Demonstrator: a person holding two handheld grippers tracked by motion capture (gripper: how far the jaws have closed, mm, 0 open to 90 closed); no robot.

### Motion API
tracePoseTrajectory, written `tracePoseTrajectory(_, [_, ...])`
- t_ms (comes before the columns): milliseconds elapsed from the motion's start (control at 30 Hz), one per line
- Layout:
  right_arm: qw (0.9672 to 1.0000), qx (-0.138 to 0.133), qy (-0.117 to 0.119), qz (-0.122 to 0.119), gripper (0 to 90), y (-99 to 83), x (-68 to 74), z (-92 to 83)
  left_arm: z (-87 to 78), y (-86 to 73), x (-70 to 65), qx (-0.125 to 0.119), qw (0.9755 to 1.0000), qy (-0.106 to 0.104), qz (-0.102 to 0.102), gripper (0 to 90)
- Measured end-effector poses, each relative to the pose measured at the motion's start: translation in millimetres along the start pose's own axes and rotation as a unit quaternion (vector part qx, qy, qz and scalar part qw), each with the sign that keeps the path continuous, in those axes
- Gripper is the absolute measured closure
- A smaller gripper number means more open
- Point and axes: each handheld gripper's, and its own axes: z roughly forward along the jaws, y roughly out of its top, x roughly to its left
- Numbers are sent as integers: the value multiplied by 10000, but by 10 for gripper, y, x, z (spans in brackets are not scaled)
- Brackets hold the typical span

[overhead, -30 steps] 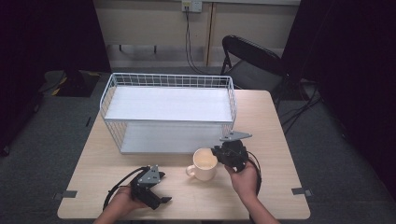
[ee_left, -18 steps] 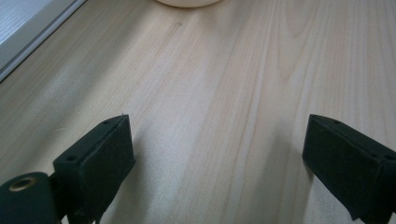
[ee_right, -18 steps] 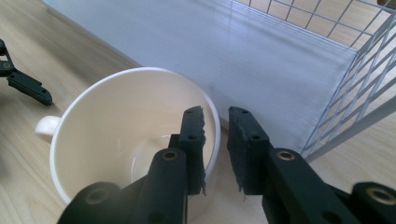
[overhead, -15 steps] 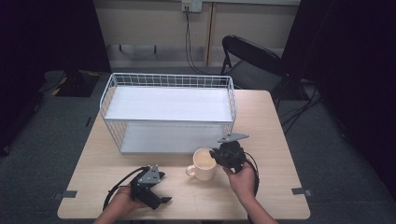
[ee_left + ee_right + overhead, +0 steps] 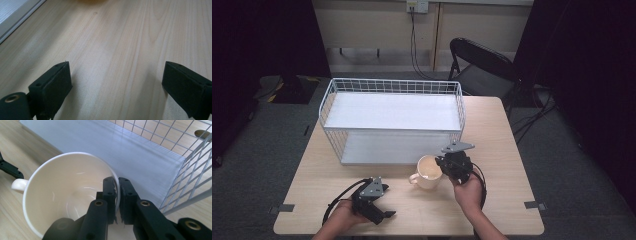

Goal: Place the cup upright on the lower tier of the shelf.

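one cream mug (image 5: 428, 172), glossy and round with a loop handle, stands on the pale wood-grain worktop (image 5: 507, 150) just in front of one white wire basket (image 5: 392, 120) with two flat white shelves. the right tongs (image 5: 451, 164) are clenched on the mug's rim, one jaw inside and one outside. the left tongs (image 5: 377, 212) rest released near the worktop's front edge, jaws wide apart over bare wood. one black folding chair (image 5: 479, 62) sits behind. no writing can be read.
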Motion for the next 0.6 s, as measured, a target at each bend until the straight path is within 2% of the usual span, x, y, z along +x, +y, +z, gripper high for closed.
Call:
tracePoseTrajectory(300, [9992, -261, -315, -8, 849, 76, 21, 14, 2, -1, 0, -10, 10000, 1, -2, 83])
tracePoseTrajectory(600, [9951, -574, -799, -70, 849, 146, 56, 58, 1, -1, 0, -7, 10000, 2, -1, 83])
